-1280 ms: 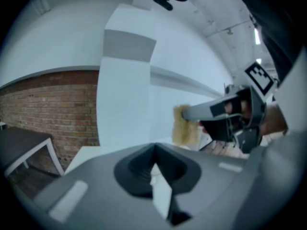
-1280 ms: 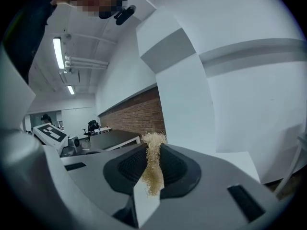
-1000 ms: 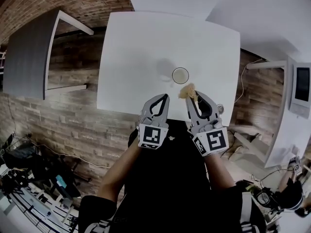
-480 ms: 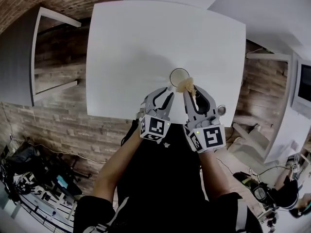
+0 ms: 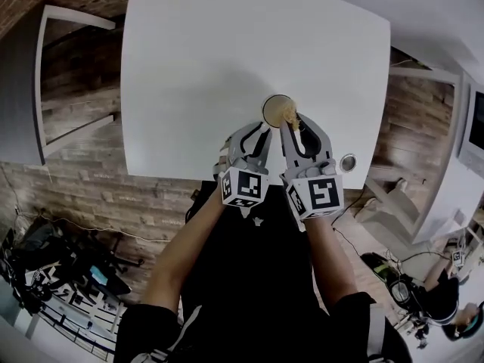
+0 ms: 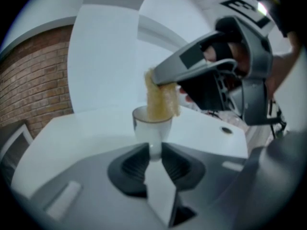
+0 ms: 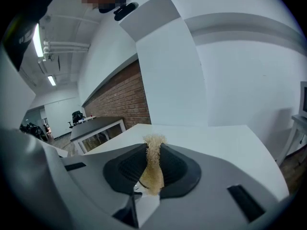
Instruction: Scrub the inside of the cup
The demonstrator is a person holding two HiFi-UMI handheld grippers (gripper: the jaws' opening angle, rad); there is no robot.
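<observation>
Cup count: one clear cup, upright on the white counter.
Scrubber count: one yellow fibrous scrubber.
Gripper count: two, the left gripper and the right gripper, side by side, each carrying a marker cube.
Other items: one small round fitting set in the counter, at 4 o'clock from the cup and close to the near edge.
Cup location: in the head view, right of the counter's middle and near its near edge.
Edges: the near edge runs at 6 o'clock from the cup, and both grippers reach in across it. The right edge lies at 3 o'clock, apart from the cup.
Open room: bare counter extends from 9 o'clock through 12 o'clock to 2 o'clock of the cup.
Left jaws: released and closing, with only a narrow gap between the pads. Nothing is pinched. The cup stands just beyond the tips, in line with the gap, and the pads cover its lower sides in the left gripper view. In the head view the cup sits at 1 o'clock from these tips.
Right jaws: clenched on the scrubber. Fibres stick out past the tips and hang below the pads.
Scrubber location: over the cup's rim on its 4 o'clock side. Its lower end reaches the cup mouth in the left gripper view. Contact with the inner wall cannot be told.
</observation>
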